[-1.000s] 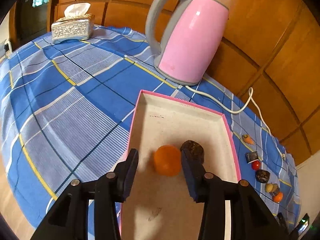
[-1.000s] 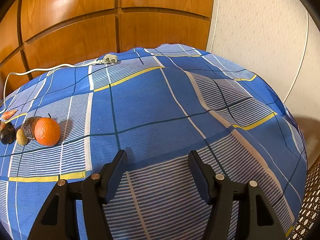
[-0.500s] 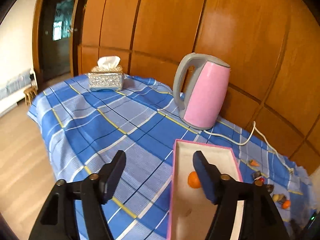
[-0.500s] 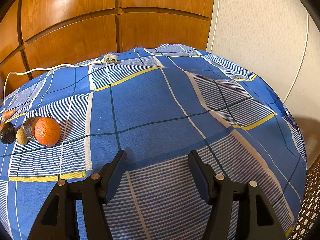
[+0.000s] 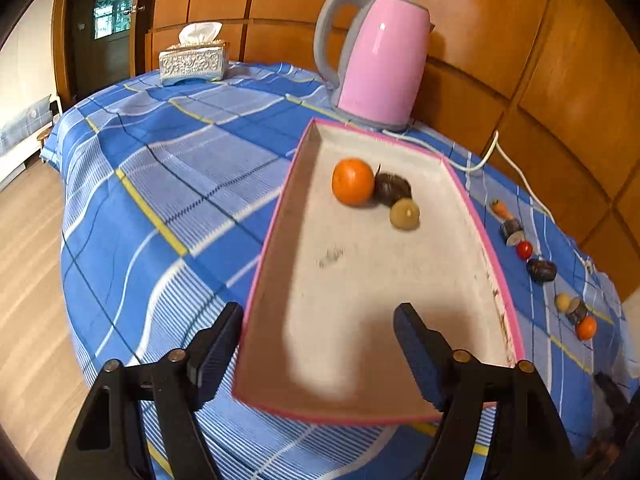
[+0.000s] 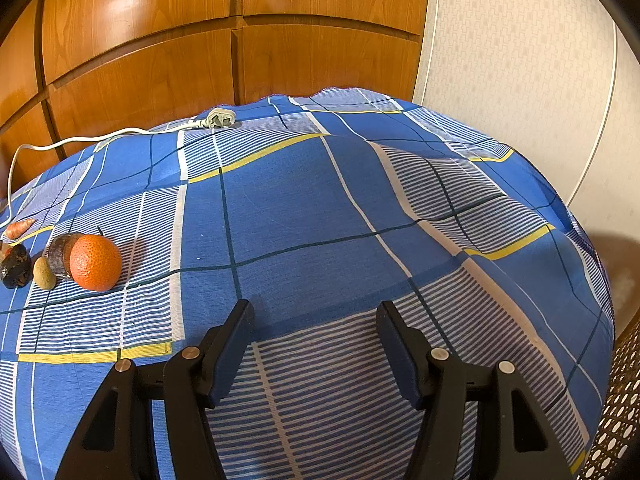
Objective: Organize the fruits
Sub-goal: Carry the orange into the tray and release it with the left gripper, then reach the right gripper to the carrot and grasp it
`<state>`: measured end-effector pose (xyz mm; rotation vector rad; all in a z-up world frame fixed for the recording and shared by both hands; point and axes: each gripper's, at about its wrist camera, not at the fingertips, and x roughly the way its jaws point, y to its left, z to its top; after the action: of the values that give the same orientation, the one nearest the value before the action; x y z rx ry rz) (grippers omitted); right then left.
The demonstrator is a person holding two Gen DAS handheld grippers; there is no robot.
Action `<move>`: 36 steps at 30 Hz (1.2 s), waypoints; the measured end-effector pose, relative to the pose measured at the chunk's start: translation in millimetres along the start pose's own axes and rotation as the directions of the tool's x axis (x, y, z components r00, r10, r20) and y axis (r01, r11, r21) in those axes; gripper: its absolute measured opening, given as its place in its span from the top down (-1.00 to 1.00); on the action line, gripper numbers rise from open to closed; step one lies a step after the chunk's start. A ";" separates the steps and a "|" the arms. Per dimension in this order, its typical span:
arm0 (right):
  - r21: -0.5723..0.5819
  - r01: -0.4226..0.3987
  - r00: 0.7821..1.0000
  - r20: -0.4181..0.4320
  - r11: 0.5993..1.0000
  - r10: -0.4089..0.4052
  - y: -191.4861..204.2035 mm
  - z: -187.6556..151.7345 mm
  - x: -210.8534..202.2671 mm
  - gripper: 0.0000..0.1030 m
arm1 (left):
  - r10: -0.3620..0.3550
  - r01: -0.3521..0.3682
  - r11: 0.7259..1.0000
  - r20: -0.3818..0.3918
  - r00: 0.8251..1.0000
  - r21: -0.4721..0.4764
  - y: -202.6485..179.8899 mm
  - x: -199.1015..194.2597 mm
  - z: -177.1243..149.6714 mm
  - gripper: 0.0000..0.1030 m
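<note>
- Left gripper (image 5: 320, 340) is opening wide, gripping nothing, hovering over tray (image 5: 276, 240) near edge
- Right gripper (image 6: 314, 336) is idling half open, empty, above tablecloth (image 6: 304, 216)
- Orange (image 5: 353, 181) is sitting in tray; dark fruit (image 5: 392, 189) touching it

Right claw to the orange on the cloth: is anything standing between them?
Nothing visible. The right claw is open and empty, and only bare tablecloth separates it from the orange. The brown piece touches the orange's far side.
</note>
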<state>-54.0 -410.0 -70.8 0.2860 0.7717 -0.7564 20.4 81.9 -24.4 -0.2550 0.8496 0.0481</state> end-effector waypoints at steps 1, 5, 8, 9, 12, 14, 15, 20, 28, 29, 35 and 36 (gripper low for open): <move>0.000 0.000 1.000 0.000 1.000 0.000 0.2 -0.3 -0.1 -0.25 | 0.007 -0.007 1.000 -0.003 1.000 0.000 -1.6 2.1 -1.7 -0.66; -0.002 0.002 1.000 0.000 1.000 -0.002 0.5 -0.4 -0.1 -0.25 | 0.016 -0.016 1.000 -0.018 1.000 0.010 -2.9 7.8 -8.1 -0.69; -0.006 0.007 1.000 0.001 1.000 -0.007 1.9 -0.8 -0.3 -0.25 | 0.013 -0.012 1.000 -0.032 0.999 0.008 -1.4 11.3 -12.2 -0.69; -0.007 0.008 1.000 0.001 1.000 -0.008 2.1 -0.8 -0.4 -0.25 | 0.009 -0.009 1.000 -0.036 0.999 0.007 -1.2 12.4 -12.9 -0.69; -0.012 0.012 1.000 0.006 1.000 -0.012 2.6 -1.0 -0.3 -0.25 | 0.008 -0.007 1.000 -0.049 0.999 0.007 -0.4 16.9 -14.1 -0.70; -0.014 0.014 1.000 0.004 1.000 -0.014 2.7 -0.8 -0.1 -0.25 | 0.006 -0.006 1.000 -0.054 0.999 0.001 1.4 18.3 -14.5 -0.70; -0.015 0.014 1.000 0.004 1.000 -0.014 2.8 -1.3 -0.4 -0.25 | 0.004 -0.005 1.000 -0.055 0.998 -0.006 2.9 18.8 -14.2 -0.70; -0.020 0.018 1.000 0.000 1.000 -0.018 3.4 -1.2 -0.2 -0.25 | 0.006 -0.007 1.000 -0.053 0.999 -0.017 5.3 20.2 -13.4 -0.74; -0.016 0.009 1.000 -0.011 1.000 -0.009 1.9 0.6 0.6 -0.25 | 0.011 -0.011 1.000 -0.055 0.998 0.000 3.5 22.0 -14.3 -0.79; -0.018 0.006 1.000 -0.015 1.000 -0.006 1.7 1.4 0.5 -0.25 | 0.011 -0.011 1.000 -0.055 0.998 0.002 3.2 22.2 -14.4 -0.79; -0.049 -0.087 0.996 -0.028 0.995 0.085 11.8 13.6 -16.2 -0.25 | 0.006 -0.006 1.000 -0.054 0.999 0.005 1.8 23.7 -14.8 -0.83; -0.065 -0.110 0.994 -0.014 0.992 0.109 17.2 17.5 -22.7 -0.25 | 0.005 -0.005 1.000 -0.053 0.999 0.004 2.0 23.5 -14.9 -0.83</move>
<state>-43.4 -395.0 -42.9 0.2709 0.7825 -0.6253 24.7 78.9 -51.8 -0.2514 0.9032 0.0441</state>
